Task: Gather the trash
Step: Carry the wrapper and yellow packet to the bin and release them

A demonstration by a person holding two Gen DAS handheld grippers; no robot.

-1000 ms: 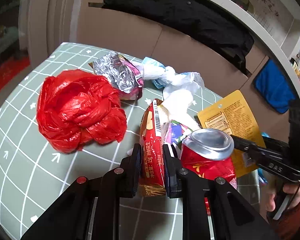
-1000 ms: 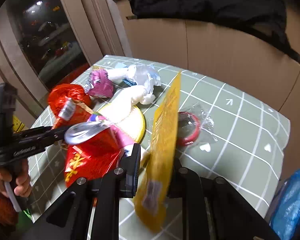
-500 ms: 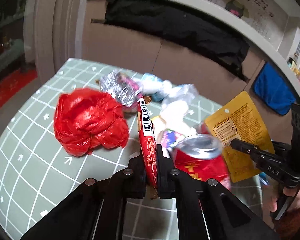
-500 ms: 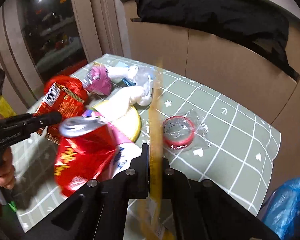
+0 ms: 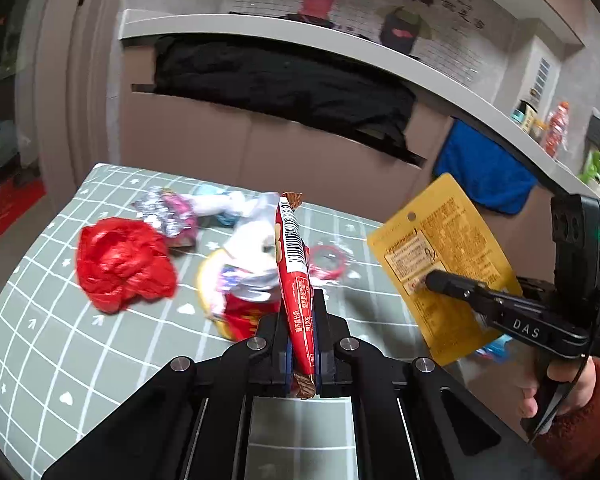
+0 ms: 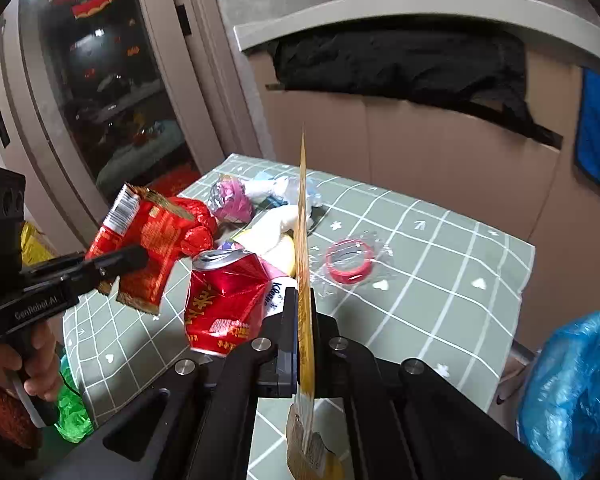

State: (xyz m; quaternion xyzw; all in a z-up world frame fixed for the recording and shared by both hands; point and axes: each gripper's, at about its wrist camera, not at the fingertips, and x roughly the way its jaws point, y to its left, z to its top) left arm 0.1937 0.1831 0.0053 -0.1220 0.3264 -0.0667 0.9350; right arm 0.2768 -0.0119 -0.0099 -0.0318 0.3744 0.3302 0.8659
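Note:
My left gripper (image 5: 302, 300) is shut on a red snack wrapper (image 5: 296, 276), held edge-on above the table; it also shows in the right wrist view (image 6: 140, 248). My right gripper (image 6: 304, 300) is shut on a flat yellow packet (image 6: 303, 240), seen face-on in the left wrist view (image 5: 444, 264), lifted off the table's right side. On the green grid tablecloth (image 5: 100, 360) lie a crushed red can (image 6: 224, 300), a red plastic bag (image 5: 120, 264), a silver-pink wrapper (image 5: 168, 216), white tissue (image 5: 248, 236) and a red tape roll in clear plastic (image 6: 350, 266).
A blue trash bag (image 6: 572, 392) sits off the table's right edge and a green bag (image 6: 72, 408) off its left edge. A cabinet with a black cloth (image 5: 284, 84) stands behind the table. A yellow round plate (image 6: 284, 252) lies under the trash pile.
Both grippers have lifted up and back from the pile, each carrying its piece. The left shut flat on the snack wrapper, the right on the yellow packet.

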